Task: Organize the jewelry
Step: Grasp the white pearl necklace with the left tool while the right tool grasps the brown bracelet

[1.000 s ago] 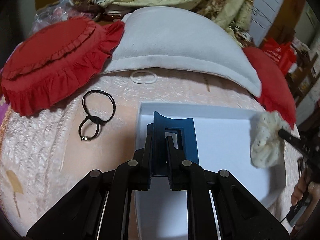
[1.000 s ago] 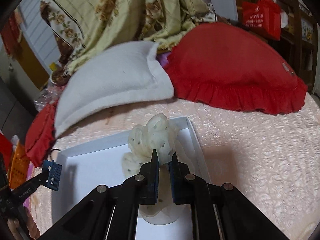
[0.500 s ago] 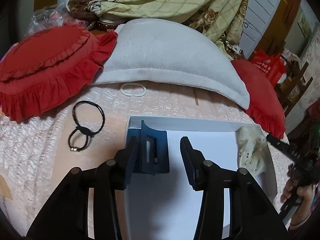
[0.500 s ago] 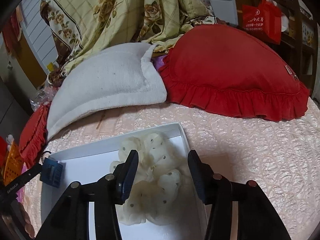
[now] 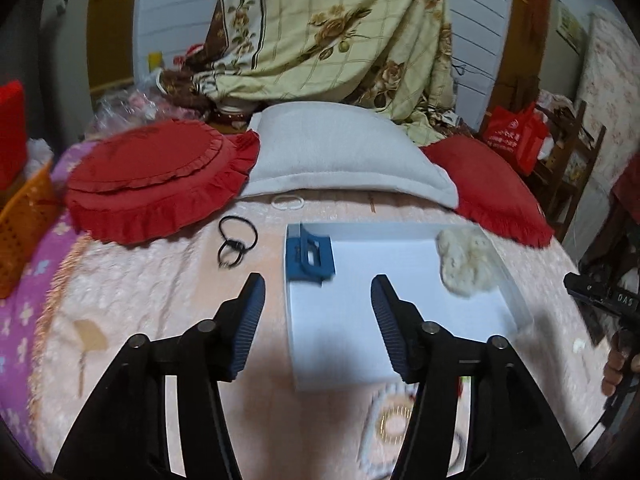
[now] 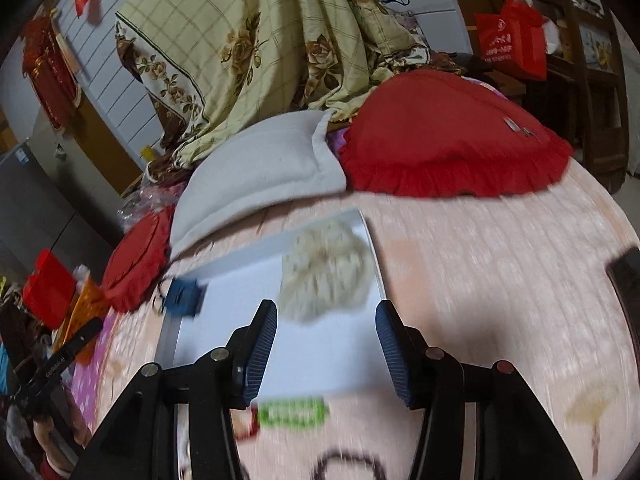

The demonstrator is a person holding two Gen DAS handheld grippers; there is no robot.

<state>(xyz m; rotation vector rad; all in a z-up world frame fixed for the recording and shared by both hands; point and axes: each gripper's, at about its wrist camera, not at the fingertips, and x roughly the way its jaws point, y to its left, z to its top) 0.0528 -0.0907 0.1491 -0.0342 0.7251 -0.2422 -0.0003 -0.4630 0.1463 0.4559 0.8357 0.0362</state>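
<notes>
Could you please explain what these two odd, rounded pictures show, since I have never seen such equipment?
A person holds a two-finger gripper in each hand; a fisheye camera on each looks along its fingers. One picture is from the left gripper, the other from the right gripper. Both are open and hold nothing. On the pink bedspread lies a white tray with a blue hair clip and a cream scrunchie inside. Black hair ties and a clear ring lie outside it.
</notes>
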